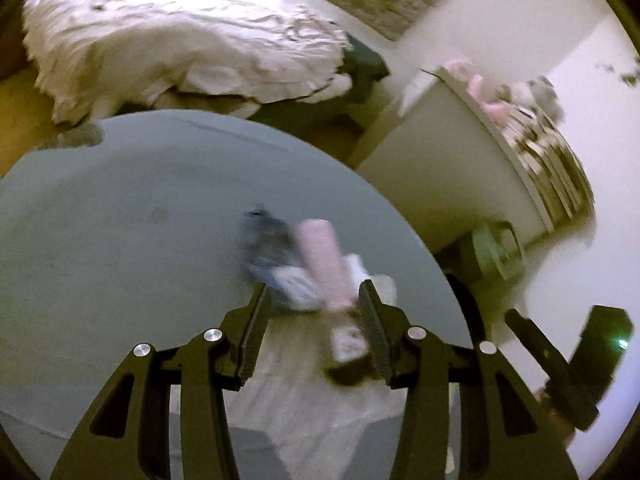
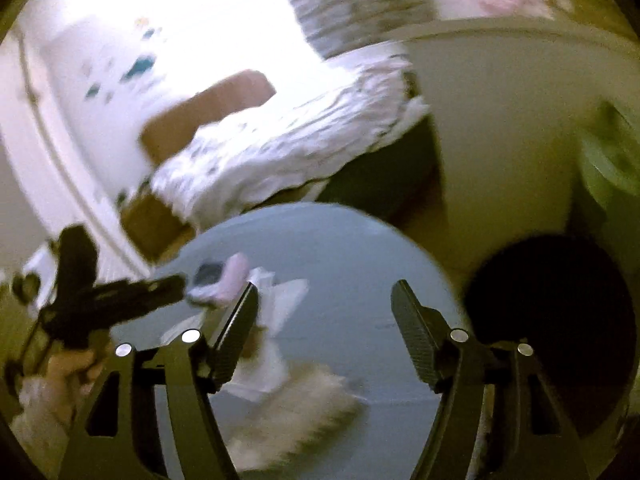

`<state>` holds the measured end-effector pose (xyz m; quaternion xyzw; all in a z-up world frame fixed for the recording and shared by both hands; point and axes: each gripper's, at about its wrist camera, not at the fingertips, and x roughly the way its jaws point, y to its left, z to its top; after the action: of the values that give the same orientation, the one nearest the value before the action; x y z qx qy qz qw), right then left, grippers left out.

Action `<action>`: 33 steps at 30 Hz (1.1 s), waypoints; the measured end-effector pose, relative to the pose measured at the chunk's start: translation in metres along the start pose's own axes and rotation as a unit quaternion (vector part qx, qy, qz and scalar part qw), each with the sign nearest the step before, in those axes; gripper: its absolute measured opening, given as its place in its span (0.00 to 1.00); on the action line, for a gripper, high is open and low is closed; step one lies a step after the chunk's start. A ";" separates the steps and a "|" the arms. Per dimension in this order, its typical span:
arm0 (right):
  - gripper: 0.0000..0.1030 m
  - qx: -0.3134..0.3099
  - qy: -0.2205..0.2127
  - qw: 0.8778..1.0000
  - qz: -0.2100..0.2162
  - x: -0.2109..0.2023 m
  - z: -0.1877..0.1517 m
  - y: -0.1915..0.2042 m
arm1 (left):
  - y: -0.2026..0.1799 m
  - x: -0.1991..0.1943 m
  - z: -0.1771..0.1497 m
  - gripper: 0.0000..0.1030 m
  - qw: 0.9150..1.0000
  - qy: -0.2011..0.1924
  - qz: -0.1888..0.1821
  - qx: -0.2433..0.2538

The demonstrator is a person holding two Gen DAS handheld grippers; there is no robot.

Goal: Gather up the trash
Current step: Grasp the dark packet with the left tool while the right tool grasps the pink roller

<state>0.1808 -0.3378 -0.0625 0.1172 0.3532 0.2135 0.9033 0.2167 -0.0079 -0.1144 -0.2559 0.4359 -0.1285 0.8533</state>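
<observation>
A small pile of trash lies on the round grey-blue table: a pink cylinder, a dark blue wrapper, crumpled white paper and a brown-and-white packet. My left gripper hovers over the pile's near end, jaws apart, with the packet blurred between the fingers and not clamped. In the right wrist view my right gripper stands open over bare table, white paper beside its left finger. The left gripper points at the pink cylinder there. The right gripper shows at the edge of the left view.
A pale fuzzy cloth lies on the near table. A black round bin sits just right of the table. Beyond are a bed with a white duvet, a white shelf unit and a green basket on the floor.
</observation>
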 end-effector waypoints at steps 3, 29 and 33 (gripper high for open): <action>0.67 -0.036 0.028 0.999 0.013 0.018 0.015 0.039 | 0.013 0.009 0.005 0.45 1.000 0.011 -0.001 -0.016; 0.47 -0.161 0.196 0.967 -0.016 0.202 0.029 0.138 | 0.046 -0.016 0.007 0.16 0.999 -0.013 0.035 0.023; 0.29 -0.174 0.205 0.963 -0.015 0.213 0.026 0.140 | 0.042 -0.026 0.007 0.16 0.999 -0.019 0.030 0.021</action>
<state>0.2965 -0.1161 -0.1179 -0.0930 0.4903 0.2775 0.8210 0.2069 0.0409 -0.1157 -0.2277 0.4241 -0.1071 0.8700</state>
